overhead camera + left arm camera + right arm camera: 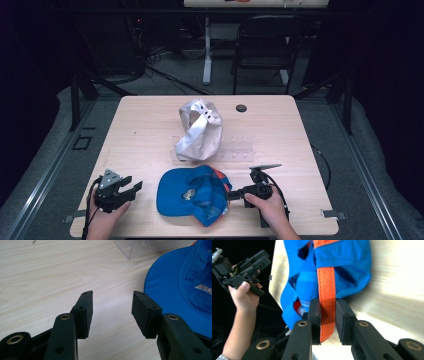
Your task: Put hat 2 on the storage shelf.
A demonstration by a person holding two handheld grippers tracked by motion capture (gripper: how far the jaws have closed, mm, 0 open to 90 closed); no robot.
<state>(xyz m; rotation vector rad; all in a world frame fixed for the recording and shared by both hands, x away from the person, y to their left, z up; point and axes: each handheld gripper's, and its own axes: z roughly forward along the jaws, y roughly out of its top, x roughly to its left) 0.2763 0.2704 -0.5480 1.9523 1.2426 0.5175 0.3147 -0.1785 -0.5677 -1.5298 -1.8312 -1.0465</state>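
A blue cap point(192, 195) with an orange strap point(326, 290) lies upside down near the table's front edge. My right gripper point(231, 194) reaches into it from the right. In the right gripper view its jaws point(328, 305) are closed on the orange strap, which runs between the pads. My left gripper point(131, 186) rests left of the cap, a short gap from its brim point(175, 282). Its jaws point(112, 296) stand open over bare wood with nothing between them. The right gripper view also catches it in the far hand point(259, 258).
A white cap point(200, 130) lies crumpled at the middle of the wooden table point(150, 130), on a clear plastic stand point(235, 150). A small black disc point(241, 108) sits near the far edge. A black chair point(265, 45) stands beyond the table.
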